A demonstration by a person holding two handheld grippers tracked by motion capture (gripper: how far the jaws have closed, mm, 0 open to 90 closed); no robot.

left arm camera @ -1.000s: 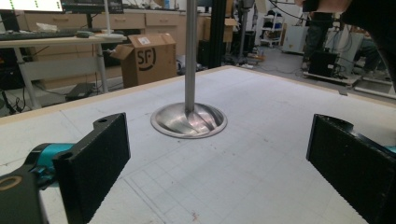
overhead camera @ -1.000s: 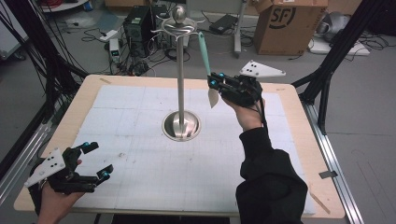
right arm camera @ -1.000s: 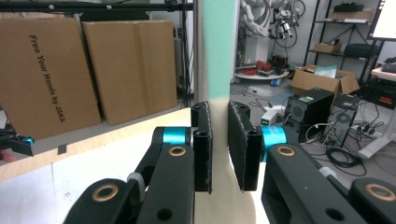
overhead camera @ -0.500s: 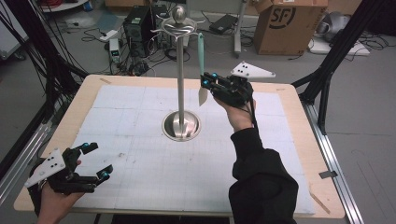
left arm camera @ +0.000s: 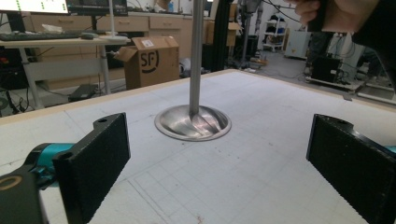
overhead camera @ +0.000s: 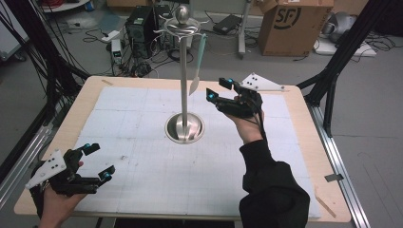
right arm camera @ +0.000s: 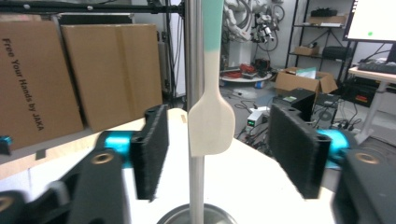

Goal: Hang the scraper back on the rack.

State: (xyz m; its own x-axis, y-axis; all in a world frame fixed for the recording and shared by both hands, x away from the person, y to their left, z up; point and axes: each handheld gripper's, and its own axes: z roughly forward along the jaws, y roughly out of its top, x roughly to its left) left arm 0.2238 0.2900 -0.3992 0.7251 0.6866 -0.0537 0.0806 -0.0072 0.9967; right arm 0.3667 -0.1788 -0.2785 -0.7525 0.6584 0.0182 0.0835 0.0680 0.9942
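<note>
A slim spatula with a teal handle and a cream flat blade (overhead camera: 197, 64) is hanging from a hook at the top of the polished steel utensil stand (overhead camera: 184, 76), left of centre in the upper half of the high view. In the right gripper view its blade (right arm camera: 211, 125) is sitting mid-frame, just in front of the pole and between the pads without touching either.

The right gripper (overhead camera: 219, 90) has just been opening its jaws and is standing well spread, holding nothing. The left gripper (overhead camera: 99, 160), at the lower left of the high view, is resting wide open and empty on the white gridded mat (overhead camera: 142, 156).

The spatula is probably light, with a stiffish handle and a blade that looks soft and a little bendy (silicone, by the look of it). Hanging freely, it is likely to swing at a nudge, so the narrow neck above the blade seems the surest place to grip.

The hook and the spatula's loop are too small to make out, and the right gripper view is cutting off the handle's upper part.
</note>
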